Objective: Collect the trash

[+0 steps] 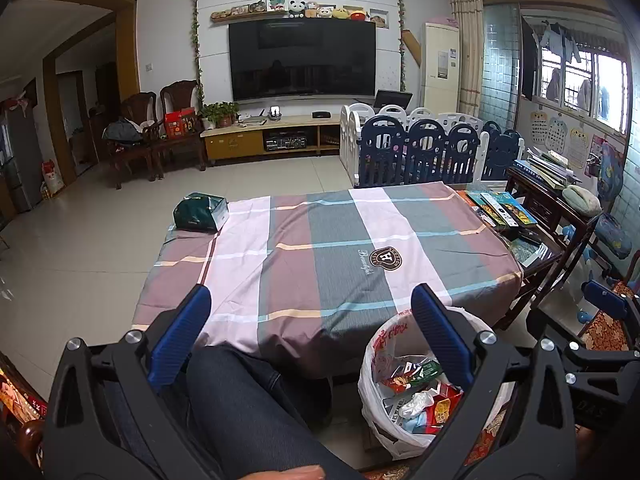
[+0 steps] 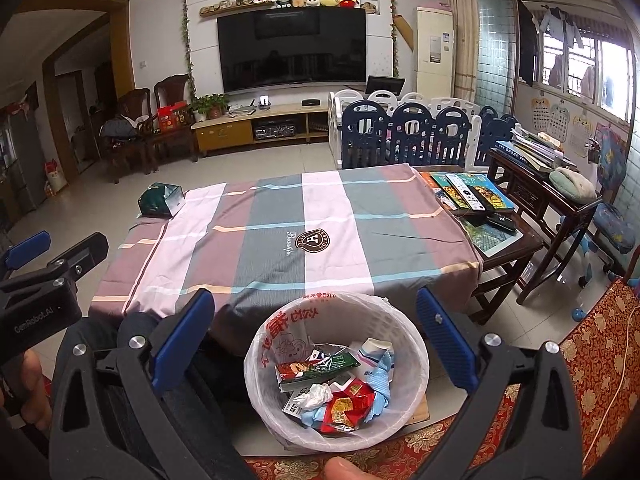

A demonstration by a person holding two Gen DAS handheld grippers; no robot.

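A round bin lined with a white plastic bag [image 2: 260, 360] stands on the floor at the near edge of the table and holds several wrappers [image 2: 320, 370] and crumpled papers. My right gripper [image 2: 314, 296] hangs open just above the bin with nothing between its fingers. In the left wrist view the bin [image 1: 380, 344] is at lower right. My left gripper [image 1: 311, 292] is open and empty over the table's near edge, left of the bin. A dark green packet [image 1: 200, 212] [image 2: 160, 200] lies on the table's far left corner.
The table wears a plaid cloth [image 2: 280, 240]. A person's leg in dark jeans [image 1: 248, 408] is under my left gripper. A side table [image 2: 500, 240] with books and remotes stands to the right. A playpen fence [image 2: 400, 132] is behind, and a red patterned cushion [image 2: 592, 360] is at near right.
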